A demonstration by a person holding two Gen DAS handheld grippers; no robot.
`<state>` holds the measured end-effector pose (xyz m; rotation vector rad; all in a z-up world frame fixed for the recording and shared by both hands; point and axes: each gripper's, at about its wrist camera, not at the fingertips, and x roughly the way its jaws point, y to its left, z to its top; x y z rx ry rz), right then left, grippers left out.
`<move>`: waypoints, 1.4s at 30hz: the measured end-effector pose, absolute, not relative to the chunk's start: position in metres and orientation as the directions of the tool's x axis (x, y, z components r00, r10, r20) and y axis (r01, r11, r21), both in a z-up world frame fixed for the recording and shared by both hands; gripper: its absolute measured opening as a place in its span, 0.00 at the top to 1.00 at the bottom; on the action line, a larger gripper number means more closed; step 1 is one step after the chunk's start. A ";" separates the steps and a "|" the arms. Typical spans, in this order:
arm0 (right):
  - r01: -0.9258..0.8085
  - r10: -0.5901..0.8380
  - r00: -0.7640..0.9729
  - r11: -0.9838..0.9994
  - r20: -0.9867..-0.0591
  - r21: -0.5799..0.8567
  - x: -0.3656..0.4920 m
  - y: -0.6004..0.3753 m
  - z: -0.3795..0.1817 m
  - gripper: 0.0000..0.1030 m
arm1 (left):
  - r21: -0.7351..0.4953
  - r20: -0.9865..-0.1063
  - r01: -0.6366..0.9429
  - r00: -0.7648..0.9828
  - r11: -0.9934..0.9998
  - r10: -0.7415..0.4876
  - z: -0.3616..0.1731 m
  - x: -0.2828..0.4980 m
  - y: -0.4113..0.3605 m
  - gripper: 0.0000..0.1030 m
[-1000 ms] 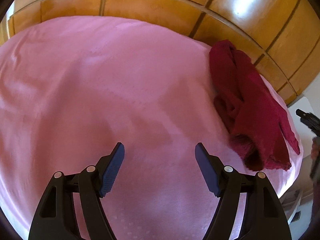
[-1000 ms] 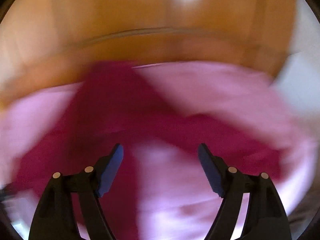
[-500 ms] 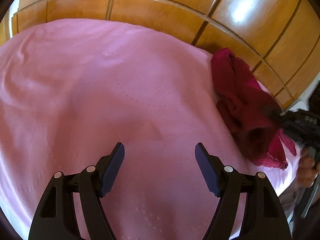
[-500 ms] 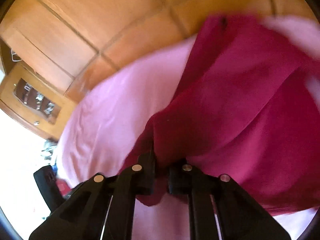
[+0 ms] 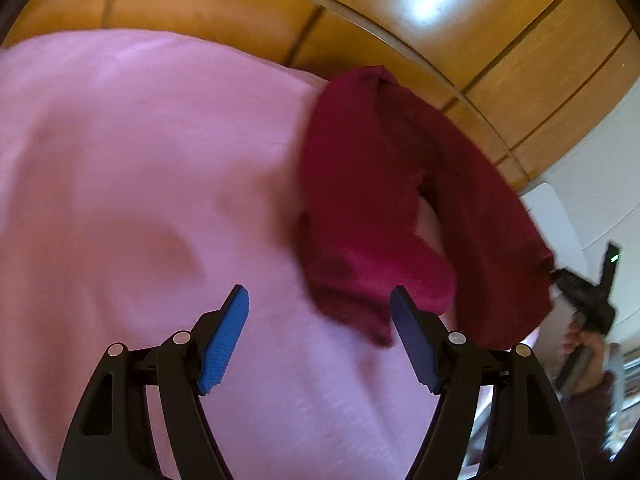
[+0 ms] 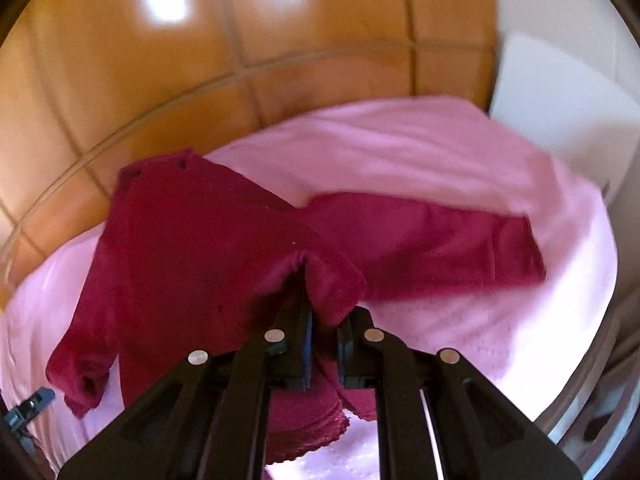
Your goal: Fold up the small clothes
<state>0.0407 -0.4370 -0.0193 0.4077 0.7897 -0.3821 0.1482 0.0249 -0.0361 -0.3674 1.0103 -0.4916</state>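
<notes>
A dark red knitted garment (image 5: pixel 360 200) lies crumpled on the pink bedsheet (image 5: pixel 140 160), partly lifted at its right end. My left gripper (image 5: pixel 318 336) is open and empty, just in front of the garment's near edge. My right gripper (image 6: pixel 324 320) is shut on an edge of the garment (image 6: pixel 192 248) and holds it up off the pink bedsheet (image 6: pixel 420 148). The right gripper also shows at the far right of the left wrist view (image 5: pixel 560 280), with the garment hanging from it.
A wooden headboard (image 5: pixel 400 20) of glossy panels runs along the far side of the bed. A white piece of furniture (image 6: pixel 560 100) stands beyond the bed's right corner. The bed's edge drops off at the right.
My right gripper, shut on the garment since half a second ago, has pulled it up and spread it out. The left gripper has moved closer to the garment, still open.
</notes>
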 end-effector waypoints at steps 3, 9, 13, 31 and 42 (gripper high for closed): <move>0.480 -0.166 0.622 0.853 -0.765 0.205 0.044 -0.440 -0.034 0.92 | -0.511 -0.708 0.250 0.420 0.822 -0.568 -0.041 0.158 0.003 0.30; 0.464 -0.165 0.617 0.866 -0.770 0.186 0.045 -0.440 -0.038 0.92 | -0.542 -0.701 0.241 0.399 0.805 -0.592 -0.044 0.185 -0.012 0.85; 0.450 -0.173 0.640 0.874 -0.749 0.183 0.036 -0.439 -0.021 0.92 | -0.556 -0.657 0.178 0.505 0.812 -0.560 -0.021 0.184 0.040 0.87; 0.164 0.018 0.720 0.967 -0.693 0.195 0.073 -0.333 0.054 0.92 | -0.412 -0.648 -0.251 0.757 0.876 -0.088 0.077 0.182 0.302 0.89; 0.210 -0.114 0.638 0.977 -0.762 0.030 0.124 -0.329 0.028 0.63 | -0.299 -0.701 -0.262 0.713 0.918 -0.025 0.065 0.204 0.269 0.37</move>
